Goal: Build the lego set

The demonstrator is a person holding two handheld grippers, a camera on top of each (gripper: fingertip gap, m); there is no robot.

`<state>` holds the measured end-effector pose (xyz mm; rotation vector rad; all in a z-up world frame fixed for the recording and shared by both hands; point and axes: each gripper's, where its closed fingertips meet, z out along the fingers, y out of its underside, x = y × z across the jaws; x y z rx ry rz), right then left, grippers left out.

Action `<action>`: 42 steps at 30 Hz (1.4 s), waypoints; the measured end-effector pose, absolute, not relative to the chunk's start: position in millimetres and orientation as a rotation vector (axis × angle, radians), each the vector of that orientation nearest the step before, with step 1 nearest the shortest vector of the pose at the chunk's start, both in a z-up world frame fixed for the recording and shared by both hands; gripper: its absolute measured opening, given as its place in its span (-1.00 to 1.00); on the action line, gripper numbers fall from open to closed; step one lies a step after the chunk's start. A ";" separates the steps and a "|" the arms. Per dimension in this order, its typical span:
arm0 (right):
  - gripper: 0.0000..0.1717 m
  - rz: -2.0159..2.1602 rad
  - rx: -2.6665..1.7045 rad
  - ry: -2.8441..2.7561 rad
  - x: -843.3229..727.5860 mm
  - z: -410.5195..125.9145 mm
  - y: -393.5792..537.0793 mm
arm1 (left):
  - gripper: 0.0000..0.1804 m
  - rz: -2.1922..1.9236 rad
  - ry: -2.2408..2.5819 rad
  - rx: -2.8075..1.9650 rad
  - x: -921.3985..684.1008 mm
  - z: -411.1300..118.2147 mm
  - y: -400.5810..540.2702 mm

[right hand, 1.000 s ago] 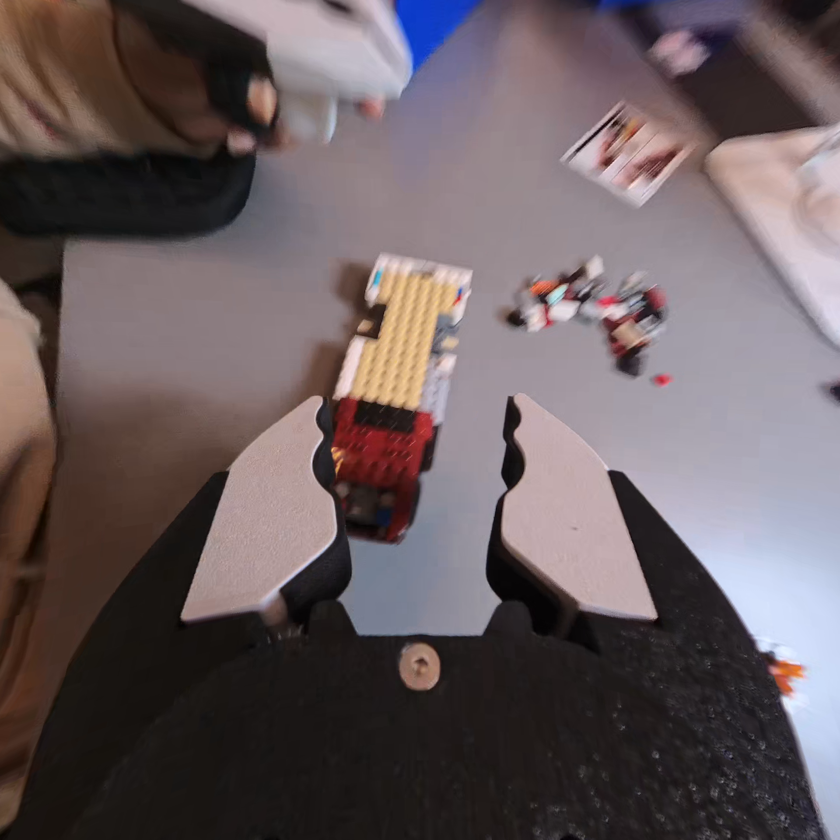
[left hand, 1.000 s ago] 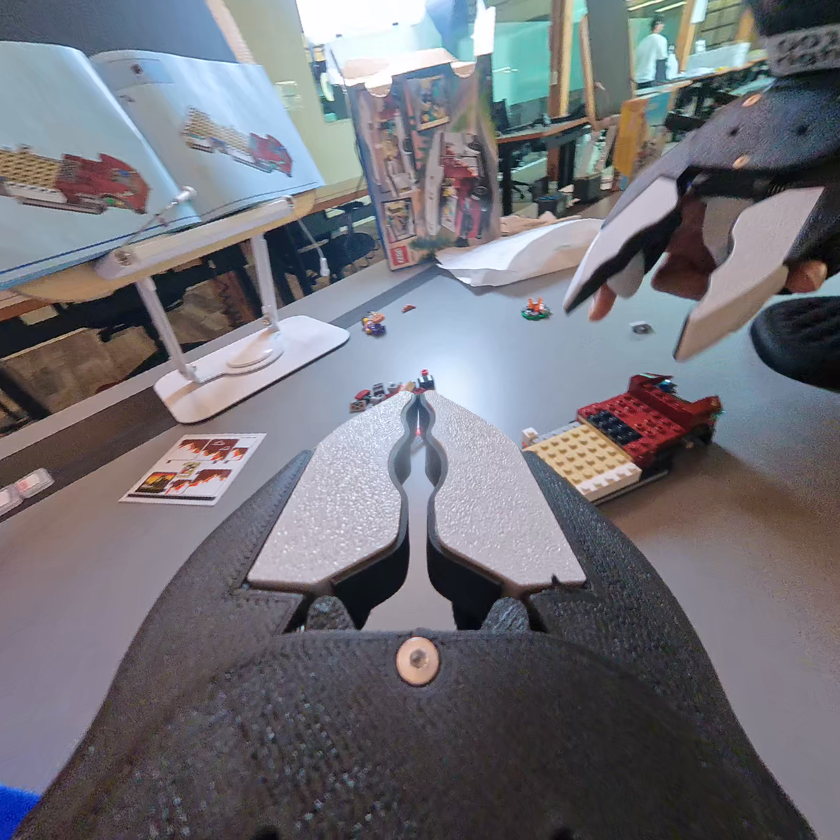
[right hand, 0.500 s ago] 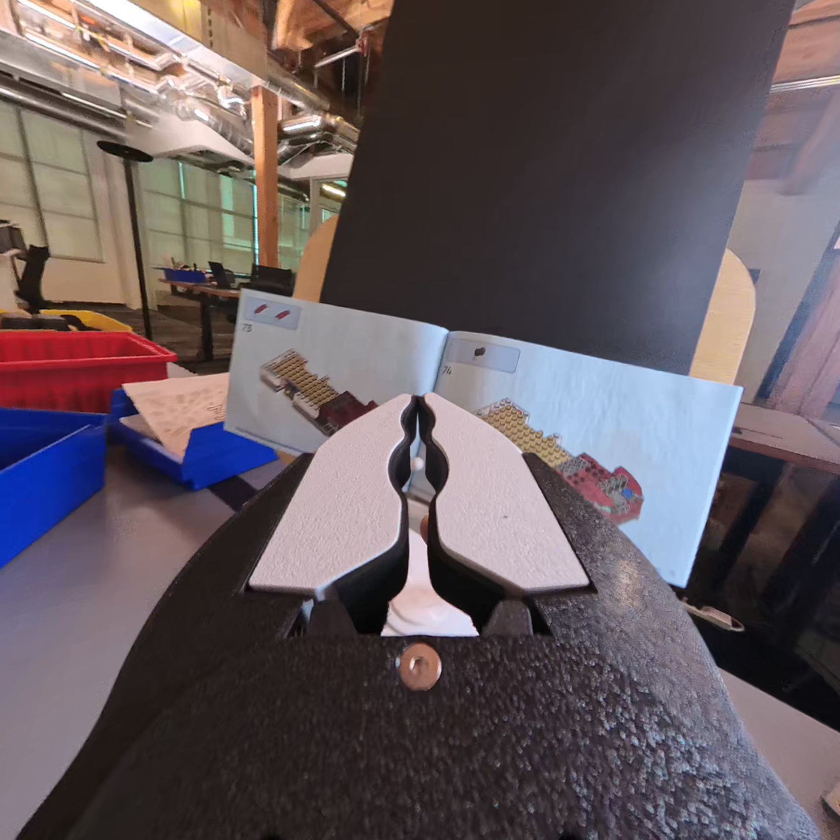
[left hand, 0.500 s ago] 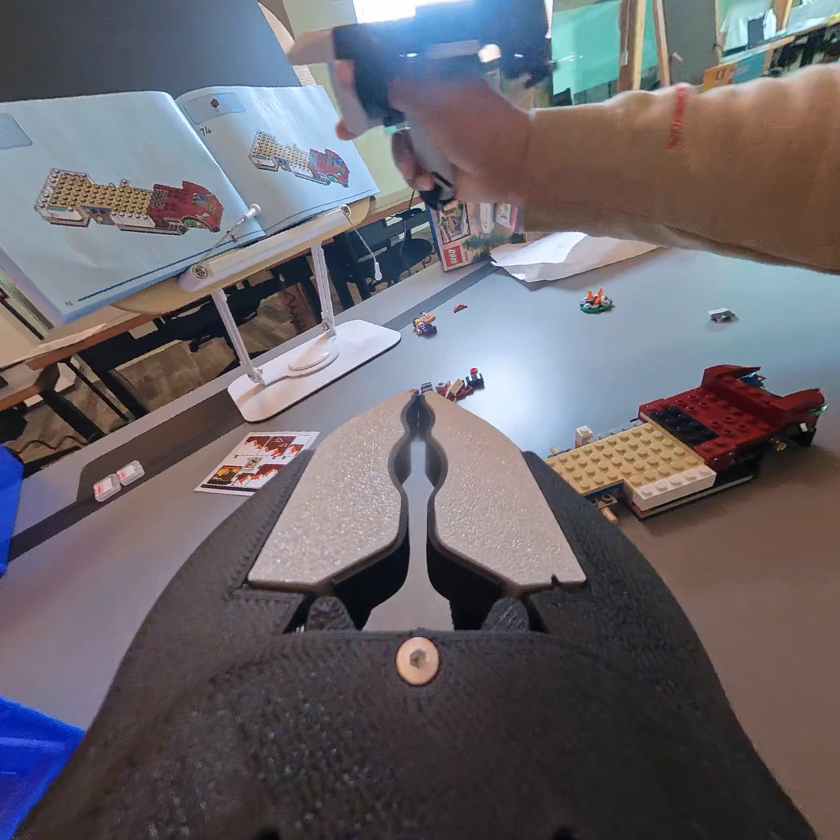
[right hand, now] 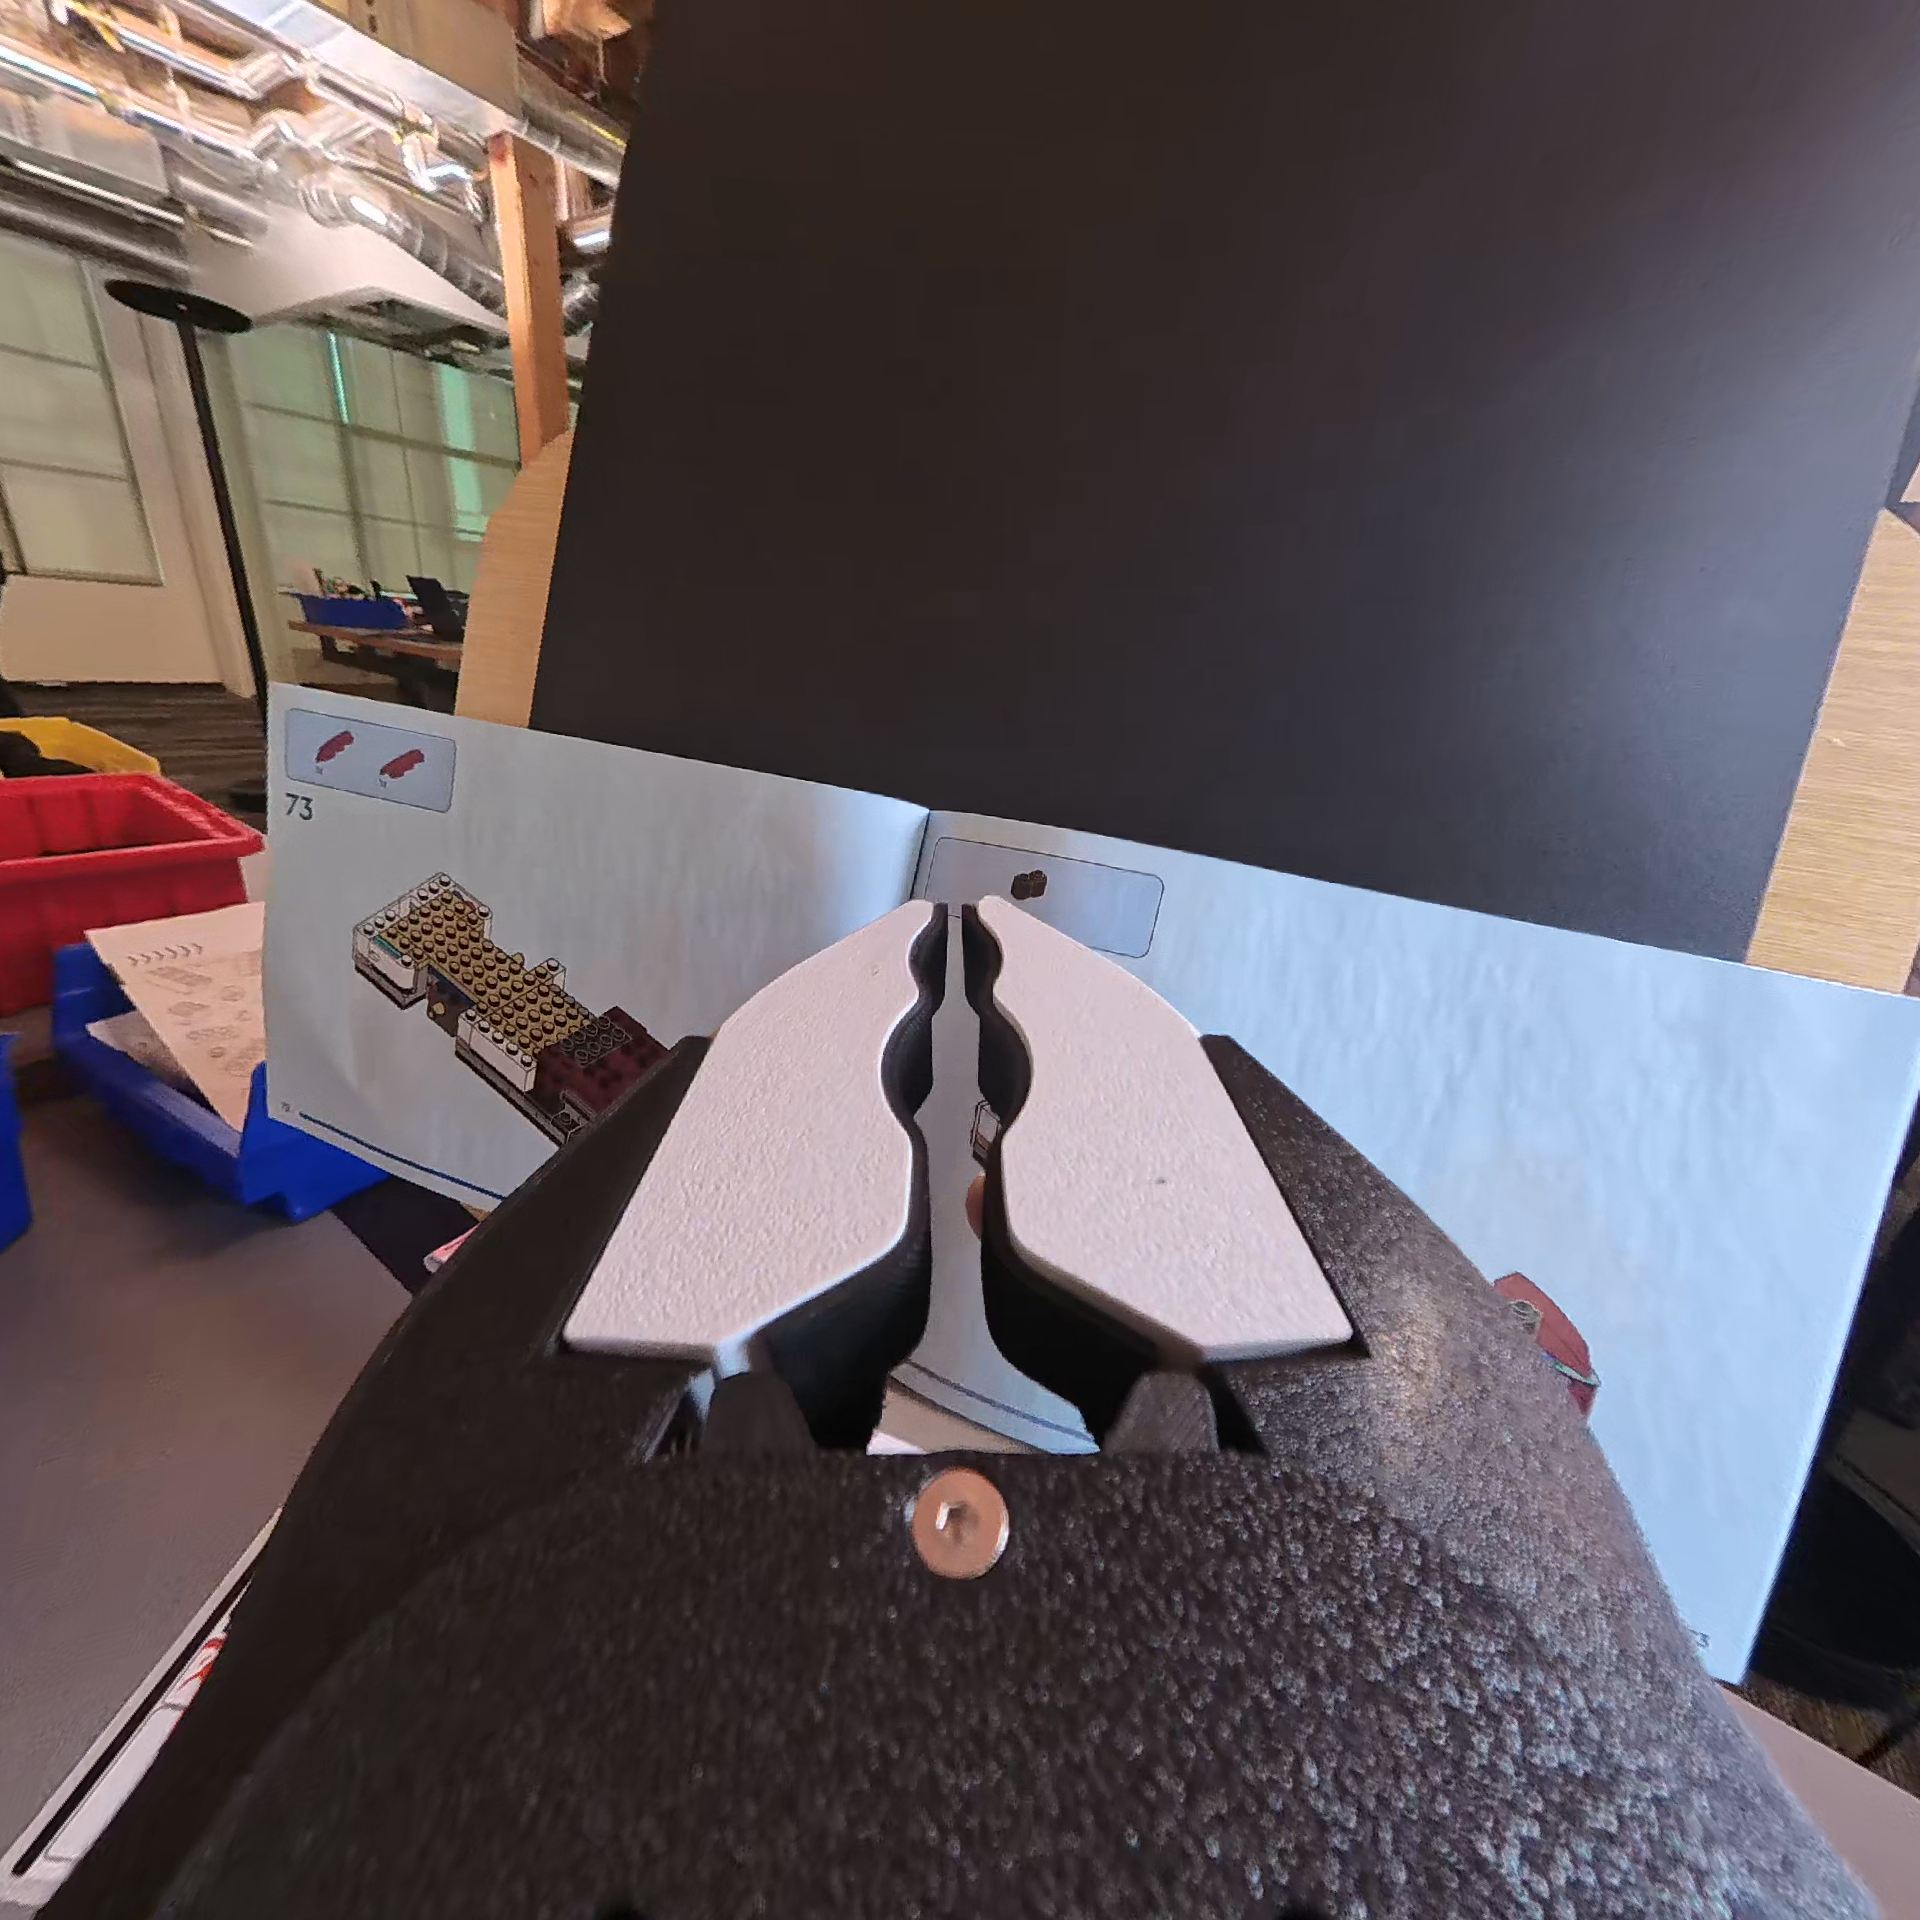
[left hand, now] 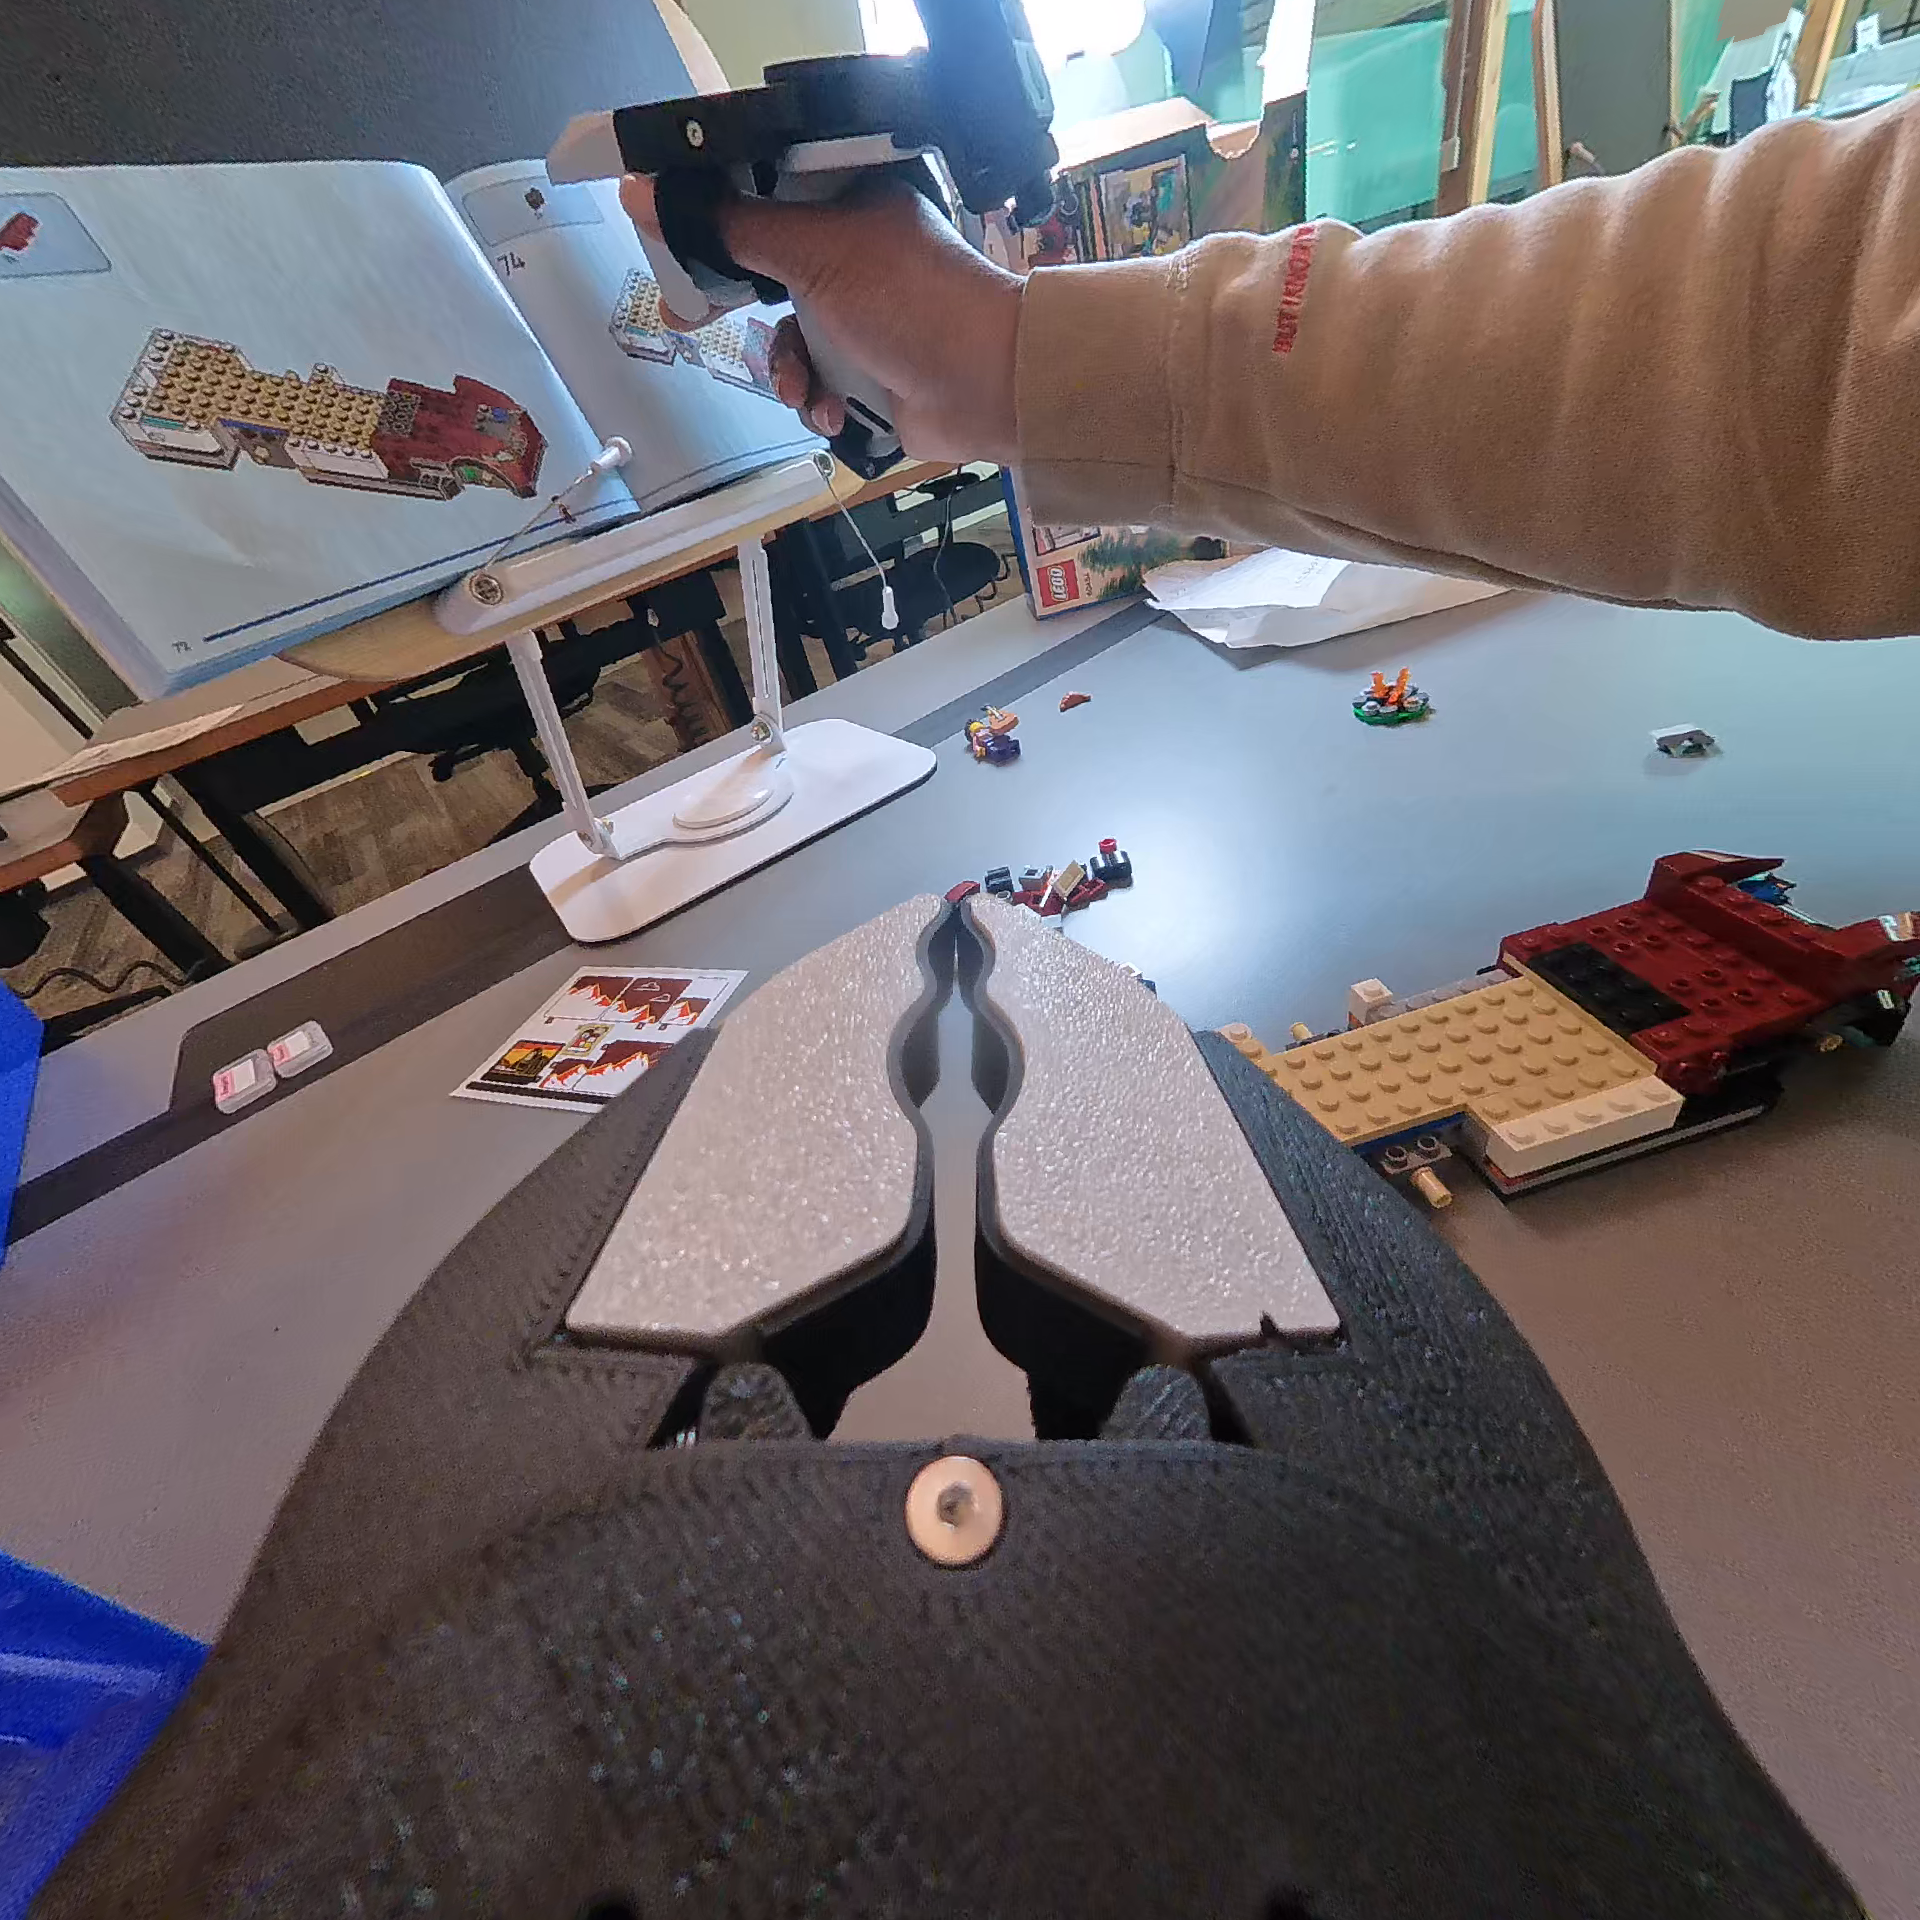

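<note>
My left gripper is shut with nothing visible between its pads. It hovers low over the grey table, its tips just short of a small pile of loose bricks. A tan, white and dark red brick model lies to its right. My right gripper is shut with only a thin slit at its tips. It points at the open instruction booklet near the fold. In the left wrist view the right gripper is held by a hand in front of the booklet's right page.
The booklet rests on a white stand. A sticker sheet, a small figure and a green piece lie on the table. A toy box stands at the back. Blue bins and a red bin are at the left; a black board is behind. Tip to tip, the grippers are about 35 centimetres apart. The green piece is closer to my left gripper, around 35 centimetres from its tips; the right tips are 40 centimetres off.
The right gripper was open above the brick model a second ago; it closed on nothing, swung up to the booklet and has moved closer to it. The left gripper stayed shut and shifted slightly.
</note>
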<state>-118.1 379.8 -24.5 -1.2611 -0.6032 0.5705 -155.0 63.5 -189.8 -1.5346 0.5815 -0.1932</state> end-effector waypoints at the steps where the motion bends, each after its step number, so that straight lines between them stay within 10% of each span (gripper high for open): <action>1: -0.96 0.574 -1.264 -0.611 -117.8 -26.2 378.9 | -1.00 -0.195 0.580 -1.537 -155.3 -190.1 63.8; 18: -0.74 0.612 -1.804 -1.659 -31.0 -277.0 184.1 | -1.00 -0.212 0.626 -1.555 -149.0 -196.3 62.4; 42: -0.86 0.679 -1.750 -2.024 -30.5 -284.6 117.6 | -1.00 -0.205 0.650 -1.586 -147.9 -203.9 63.6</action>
